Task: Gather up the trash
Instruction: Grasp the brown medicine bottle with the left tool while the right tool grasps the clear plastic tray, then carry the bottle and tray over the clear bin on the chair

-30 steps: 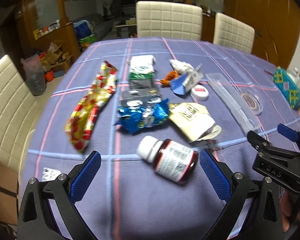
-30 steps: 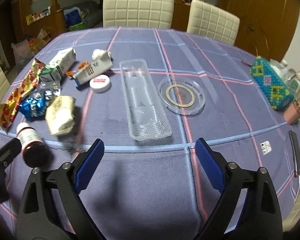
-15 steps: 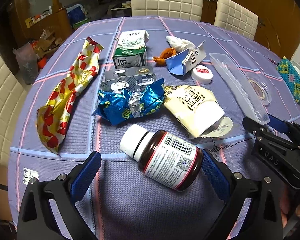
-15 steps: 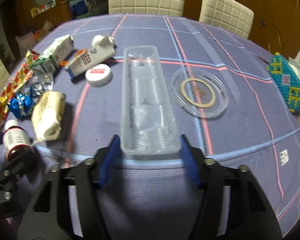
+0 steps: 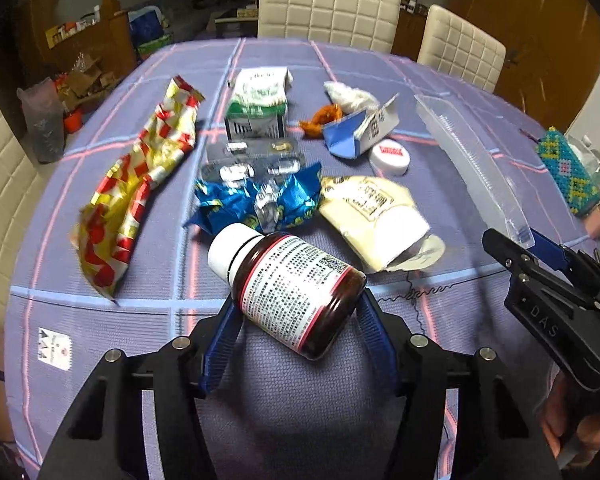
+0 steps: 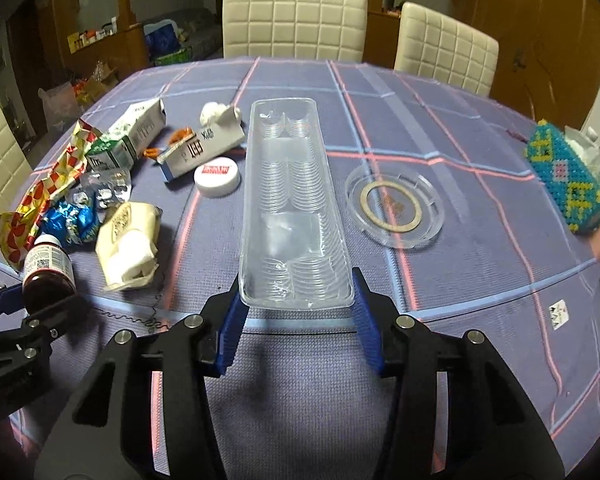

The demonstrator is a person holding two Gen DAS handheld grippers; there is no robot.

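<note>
The left gripper (image 5: 296,320) clamps the pill bottle (image 5: 288,288); the right gripper (image 6: 296,308) pinches the plastic tray's (image 6: 292,208) near end, likely for lifting both as trash.

Pill bottle (image 5: 296,292) lies left of plastic tray (image 6: 294,216) on table (image 6: 480,280).

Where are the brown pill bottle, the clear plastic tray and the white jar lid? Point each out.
brown pill bottle (image 5: 296,296): left wrist view, on its white label.
clear plastic tray (image 6: 294,216): right wrist view, on its ribbed floor.
white jar lid (image 6: 217,176): right wrist view, on its red-printed top.
</note>
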